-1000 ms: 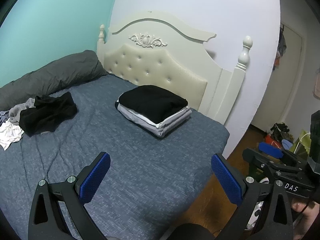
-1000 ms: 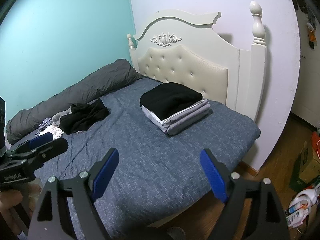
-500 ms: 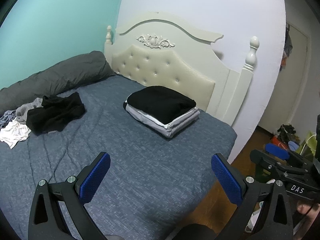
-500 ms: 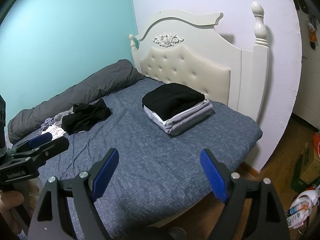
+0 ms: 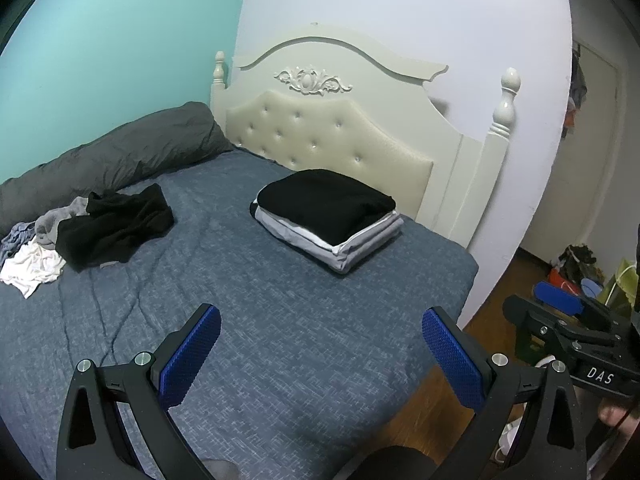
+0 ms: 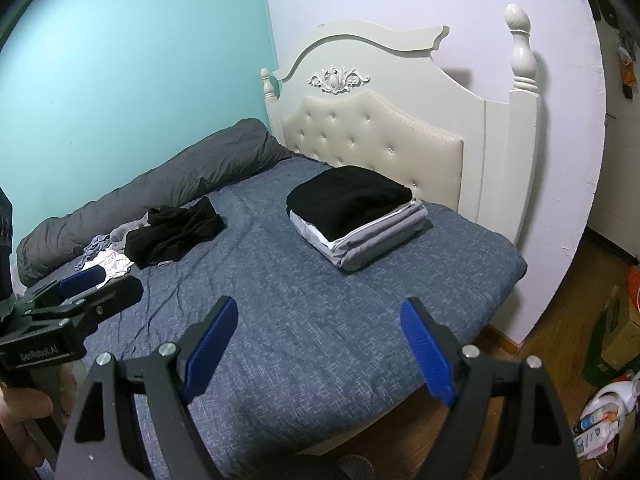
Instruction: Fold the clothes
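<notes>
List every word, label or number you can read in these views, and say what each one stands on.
"DAS": on the body of the right gripper, seen from the left wrist view.
"GenRobot.AI": on the body of the left gripper, small and only roughly legible.
Labels on the bottles on the floor: too small to read.

I'm looking into a home bedroom. A bed (image 5: 280,320) under a blue-grey cover fills my view, its cream tufted headboard (image 5: 328,132) at twelve o'clock. Folded clothes (image 5: 328,216) are stacked by the headboard, loose laundry (image 5: 92,232) at ten o'clock, a wooden floor (image 6: 560,320) at three.
</notes>
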`<state>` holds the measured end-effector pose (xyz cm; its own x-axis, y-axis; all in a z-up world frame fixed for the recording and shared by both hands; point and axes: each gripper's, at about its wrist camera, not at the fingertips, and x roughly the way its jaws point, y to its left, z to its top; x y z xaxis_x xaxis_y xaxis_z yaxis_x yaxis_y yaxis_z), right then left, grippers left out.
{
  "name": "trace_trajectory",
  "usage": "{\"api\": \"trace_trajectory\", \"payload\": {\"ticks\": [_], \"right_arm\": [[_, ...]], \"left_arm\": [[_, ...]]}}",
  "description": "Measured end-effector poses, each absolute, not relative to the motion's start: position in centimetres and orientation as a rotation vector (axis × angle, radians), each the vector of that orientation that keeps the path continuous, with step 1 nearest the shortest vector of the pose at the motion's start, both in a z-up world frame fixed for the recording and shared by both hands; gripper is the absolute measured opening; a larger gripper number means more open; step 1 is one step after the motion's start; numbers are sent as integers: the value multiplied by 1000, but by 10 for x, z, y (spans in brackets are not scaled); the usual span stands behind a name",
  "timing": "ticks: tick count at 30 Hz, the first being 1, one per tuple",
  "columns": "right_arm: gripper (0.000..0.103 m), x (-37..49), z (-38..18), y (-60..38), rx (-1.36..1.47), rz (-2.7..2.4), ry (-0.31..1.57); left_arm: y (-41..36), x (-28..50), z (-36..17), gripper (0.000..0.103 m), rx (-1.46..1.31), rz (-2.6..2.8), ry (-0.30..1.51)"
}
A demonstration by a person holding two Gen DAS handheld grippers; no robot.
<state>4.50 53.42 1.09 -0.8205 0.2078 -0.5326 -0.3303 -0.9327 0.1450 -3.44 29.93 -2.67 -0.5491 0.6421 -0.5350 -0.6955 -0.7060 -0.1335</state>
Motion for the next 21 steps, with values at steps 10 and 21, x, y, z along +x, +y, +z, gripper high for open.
{"api": "trace_trajectory", "payload": {"ticks": [10, 21], "right_arm": [[84, 45, 9, 533, -762, 2735, 336], [84, 42, 7, 534, -770, 2739, 337]], "left_arm": [[299, -35, -29, 103, -725, 2275, 143], [300, -36, -29, 103, -725, 2272, 159]]}}
